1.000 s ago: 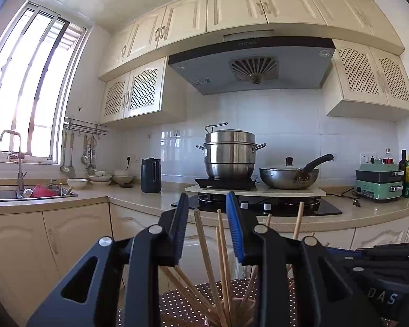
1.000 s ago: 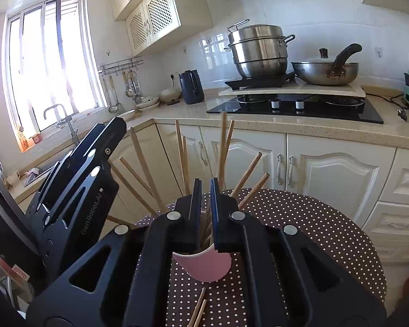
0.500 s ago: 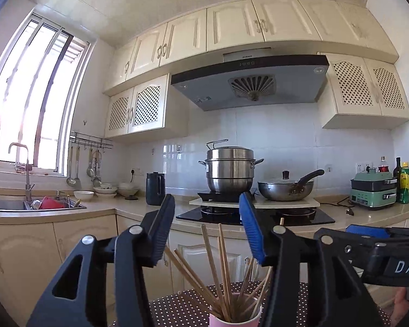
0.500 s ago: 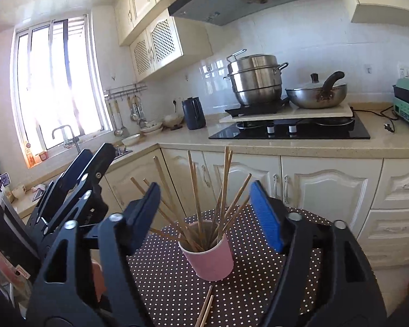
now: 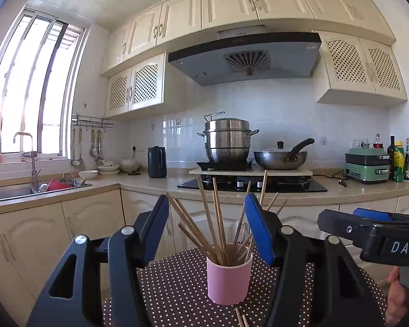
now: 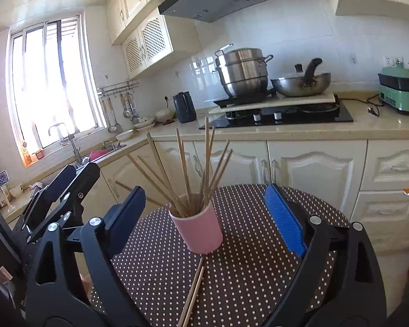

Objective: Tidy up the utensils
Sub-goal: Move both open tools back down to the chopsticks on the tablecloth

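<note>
Most chopsticks (image 6: 193,174) stand in my cup (image 6: 199,230); one pair (image 6: 193,291) lies near it on the table (image 6: 259,272). Left gripper (image 5: 207,226) and right gripper (image 6: 204,207) both gape wide, empty.

My left gripper (image 5: 205,212) has its fingers (image 5: 259,229) wide apart. Between them stands a pink cup (image 5: 229,282) full of chopsticks (image 5: 218,226) on the dotted table (image 5: 174,288).
</note>
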`<action>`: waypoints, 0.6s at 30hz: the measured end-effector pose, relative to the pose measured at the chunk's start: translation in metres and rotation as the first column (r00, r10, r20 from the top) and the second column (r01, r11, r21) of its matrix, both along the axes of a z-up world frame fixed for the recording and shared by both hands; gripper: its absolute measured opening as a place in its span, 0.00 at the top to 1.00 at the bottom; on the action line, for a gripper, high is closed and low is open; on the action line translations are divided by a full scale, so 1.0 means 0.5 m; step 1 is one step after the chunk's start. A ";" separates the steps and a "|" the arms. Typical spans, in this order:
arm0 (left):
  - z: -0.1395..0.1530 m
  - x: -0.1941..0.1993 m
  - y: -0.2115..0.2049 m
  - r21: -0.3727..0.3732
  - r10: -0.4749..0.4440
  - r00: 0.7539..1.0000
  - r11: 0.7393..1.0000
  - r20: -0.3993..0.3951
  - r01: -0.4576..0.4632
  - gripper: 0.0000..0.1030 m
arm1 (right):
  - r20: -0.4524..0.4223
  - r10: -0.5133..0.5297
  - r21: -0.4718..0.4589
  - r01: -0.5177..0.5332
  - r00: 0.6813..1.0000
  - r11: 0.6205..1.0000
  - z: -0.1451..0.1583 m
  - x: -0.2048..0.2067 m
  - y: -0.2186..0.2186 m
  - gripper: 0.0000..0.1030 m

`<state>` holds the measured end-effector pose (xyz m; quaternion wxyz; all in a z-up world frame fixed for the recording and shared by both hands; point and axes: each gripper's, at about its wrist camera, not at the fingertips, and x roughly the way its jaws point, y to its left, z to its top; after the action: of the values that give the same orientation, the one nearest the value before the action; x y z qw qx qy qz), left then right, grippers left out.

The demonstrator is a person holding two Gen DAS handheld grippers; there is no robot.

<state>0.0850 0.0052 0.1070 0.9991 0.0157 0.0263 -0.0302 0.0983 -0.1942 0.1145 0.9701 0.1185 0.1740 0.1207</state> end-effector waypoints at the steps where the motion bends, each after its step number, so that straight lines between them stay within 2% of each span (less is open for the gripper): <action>1: -0.006 -0.002 0.000 0.000 0.000 1.000 1.000 -0.014 0.000 0.44 | -0.012 -0.004 0.000 0.004 1.000 1.000 -0.008 -0.001 -0.002 0.13; 11: -0.086 0.018 0.028 -0.026 0.023 0.980 0.999 -0.197 -0.028 0.43 | -0.179 -0.065 -0.011 0.064 0.982 0.998 -0.115 0.023 -0.009 0.13; 18: -0.143 0.044 0.049 -0.040 0.005 0.947 0.999 -0.322 -0.019 0.43 | -0.307 -0.084 -0.033 0.078 0.948 0.996 -0.197 0.047 0.015 0.13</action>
<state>0.1068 0.0299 0.0353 0.9817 -0.0110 0.1884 -0.0270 0.1220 -0.1868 0.0159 0.9364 0.1331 0.3195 0.0589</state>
